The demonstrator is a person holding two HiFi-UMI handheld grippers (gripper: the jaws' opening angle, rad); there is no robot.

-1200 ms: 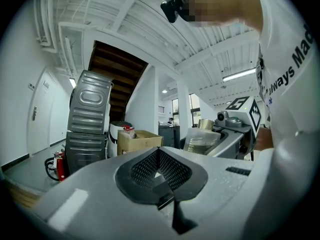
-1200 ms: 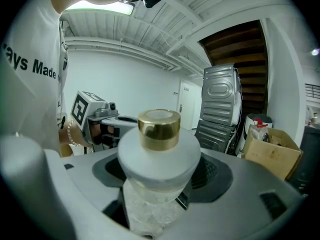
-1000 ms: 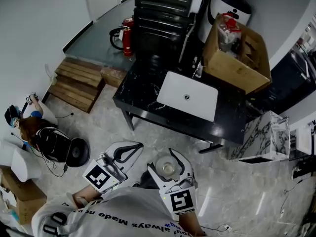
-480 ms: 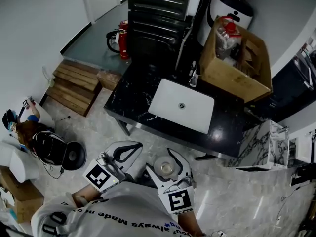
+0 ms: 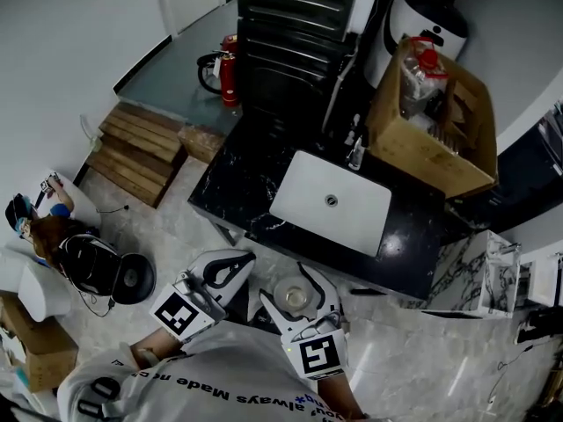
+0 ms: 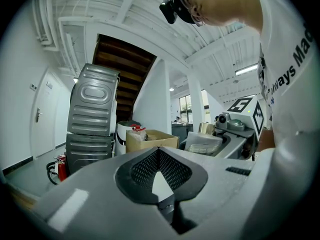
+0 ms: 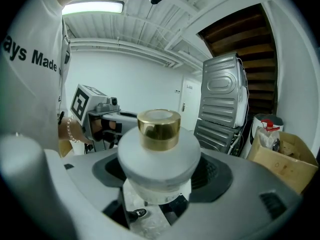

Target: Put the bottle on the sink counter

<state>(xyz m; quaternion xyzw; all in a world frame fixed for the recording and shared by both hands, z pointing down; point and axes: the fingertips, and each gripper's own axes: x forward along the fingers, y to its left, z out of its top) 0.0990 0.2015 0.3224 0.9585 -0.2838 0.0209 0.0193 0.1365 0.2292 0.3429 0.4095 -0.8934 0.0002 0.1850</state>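
A white bottle [image 7: 159, 151] with a gold cap [image 7: 159, 126] stands upright between the jaws of my right gripper [image 7: 161, 176], which is shut on it. In the head view the bottle [image 5: 295, 298] and the right gripper [image 5: 299, 280] hang over the pale floor, just in front of the black marble sink counter [image 5: 237, 178] with its white basin [image 5: 352, 218]. My left gripper [image 5: 239, 260] floats beside it on the left, shut with nothing in it; its pads [image 6: 170, 170] meet at the tips.
A cardboard box [image 5: 422, 139] of bottles rests on the counter's far right end, and a tap [image 5: 355, 152] stands behind the basin. Behind are a grey ribbed machine [image 5: 295, 11], a fire extinguisher [image 5: 230, 70] and wooden steps [image 5: 139, 148]. A marble-faced cabinet [image 5: 479, 262] stands at the right.
The counter has slid a little lower and nearer in the head view. Both grippers keep their places against my body, the bottle still held.
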